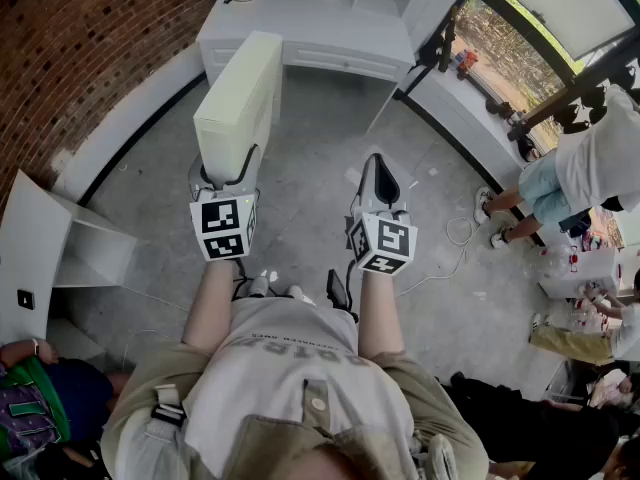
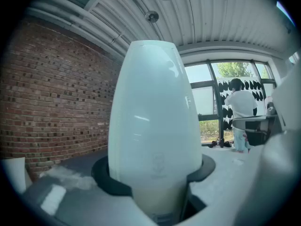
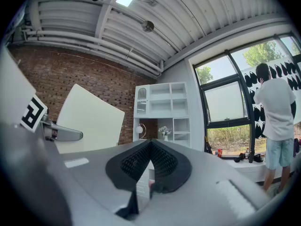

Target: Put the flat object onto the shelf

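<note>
The left tongs [image 1: 228, 173] grip the flat object [image 1: 240, 93] only by its lower end, so it stands tall above them, in the air over the floor. I think it can tip or slip out, because it is long and smooth. It is a plain, pale cream panel. The right tongs [image 1: 381, 173] are closed and empty and give no support. The white shelf [image 1: 310, 28] stands well ahead.

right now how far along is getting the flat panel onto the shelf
Done: the left claw grips the flat panel, raised off the floor. In hand: only that hold; the right claw is shut, empty. Left: the shelf stands ahead, with the panel not yet placed.
</note>
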### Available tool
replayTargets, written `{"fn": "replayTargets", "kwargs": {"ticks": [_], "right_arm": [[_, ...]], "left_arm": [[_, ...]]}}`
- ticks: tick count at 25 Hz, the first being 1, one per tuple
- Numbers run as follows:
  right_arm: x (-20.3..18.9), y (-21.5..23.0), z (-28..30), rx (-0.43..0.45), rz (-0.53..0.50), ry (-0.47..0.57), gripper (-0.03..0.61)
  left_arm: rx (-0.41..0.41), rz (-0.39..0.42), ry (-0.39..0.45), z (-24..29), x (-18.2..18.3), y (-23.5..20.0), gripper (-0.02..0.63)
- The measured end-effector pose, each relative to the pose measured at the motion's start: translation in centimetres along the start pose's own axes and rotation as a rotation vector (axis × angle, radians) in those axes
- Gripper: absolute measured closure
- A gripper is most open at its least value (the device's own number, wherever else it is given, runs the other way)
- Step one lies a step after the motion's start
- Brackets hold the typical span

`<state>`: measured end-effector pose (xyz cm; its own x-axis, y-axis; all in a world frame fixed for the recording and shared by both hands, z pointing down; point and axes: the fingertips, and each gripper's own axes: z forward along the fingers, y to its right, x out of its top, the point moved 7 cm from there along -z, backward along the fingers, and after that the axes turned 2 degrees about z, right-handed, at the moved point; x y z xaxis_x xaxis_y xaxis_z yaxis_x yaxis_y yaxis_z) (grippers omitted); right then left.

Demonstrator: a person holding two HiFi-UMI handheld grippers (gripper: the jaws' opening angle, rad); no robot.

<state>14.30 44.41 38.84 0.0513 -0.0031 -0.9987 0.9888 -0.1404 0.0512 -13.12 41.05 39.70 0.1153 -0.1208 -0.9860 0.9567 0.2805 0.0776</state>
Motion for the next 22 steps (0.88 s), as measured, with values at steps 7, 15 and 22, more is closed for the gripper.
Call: {"fn": "replayTargets", "kwargs": {"ticks": [7,15,22], "right_arm": [[0.3,0.3,-0.3,0.007,-0.007,0.005,0.578],[0.2,0.6,-0.3,0.021,-0.008,-0.006,0.578],[-0.7,3.6,-0.5,0.031,0.233,-0.02,0.575]], "left_arm": [[-0.001,0.0,0.003,-0.2,0.2,0.8,0.321],[-0.002,-0.029,0.003,0.2,0.0,1.6,0.321],[-0.034,-0.393,0.032,2.0,-1.4,2.5,0.321]]}}
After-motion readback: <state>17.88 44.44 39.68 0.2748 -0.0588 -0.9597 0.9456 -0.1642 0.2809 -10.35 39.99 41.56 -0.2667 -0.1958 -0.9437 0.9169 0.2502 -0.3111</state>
